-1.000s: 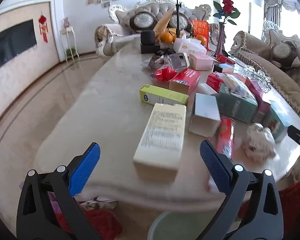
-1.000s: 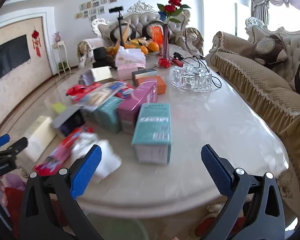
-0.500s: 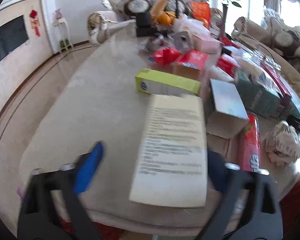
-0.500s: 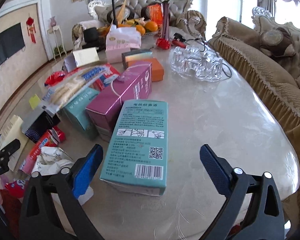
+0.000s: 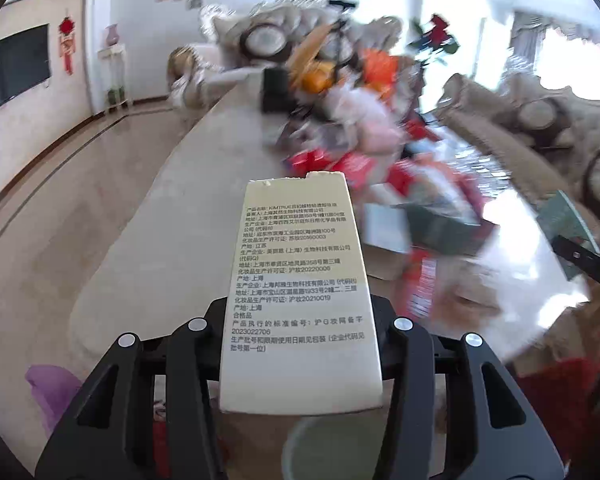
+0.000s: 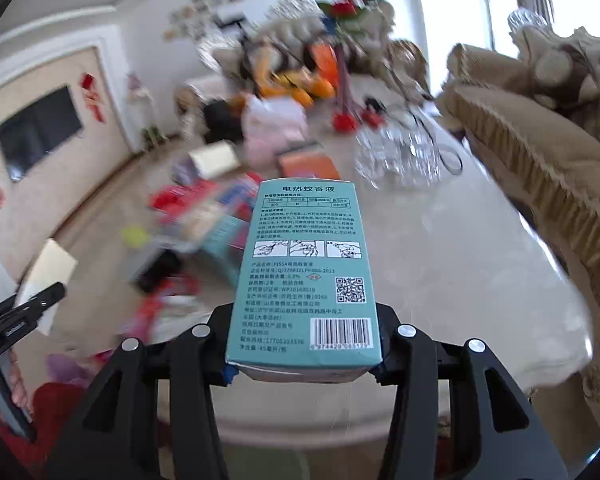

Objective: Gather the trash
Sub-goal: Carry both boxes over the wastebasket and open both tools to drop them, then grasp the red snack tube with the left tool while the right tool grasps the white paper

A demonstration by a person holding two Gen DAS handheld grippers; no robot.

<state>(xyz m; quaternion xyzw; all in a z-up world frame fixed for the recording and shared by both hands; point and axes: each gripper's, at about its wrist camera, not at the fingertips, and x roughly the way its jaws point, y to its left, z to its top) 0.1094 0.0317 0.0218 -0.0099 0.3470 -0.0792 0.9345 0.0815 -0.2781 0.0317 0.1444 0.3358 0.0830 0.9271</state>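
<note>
My left gripper (image 5: 300,344) was clamped on a cream printed carton (image 5: 298,280), my right gripper (image 6: 302,348) on a teal cardboard box (image 6: 306,268); each box's long axis ran straight ahead along the fingers, clear above the near table edge. Directly below each sat a pale round bin rim (image 5: 332,448), nearer the left; beyond, blurred glossy packaging littered the polished stone table (image 6: 460,260)

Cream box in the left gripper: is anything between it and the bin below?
Nothing visible. The left gripper holds the cream box by its sides, and the pale bin rim shows directly under the box's near end, with only open air between them.
</note>
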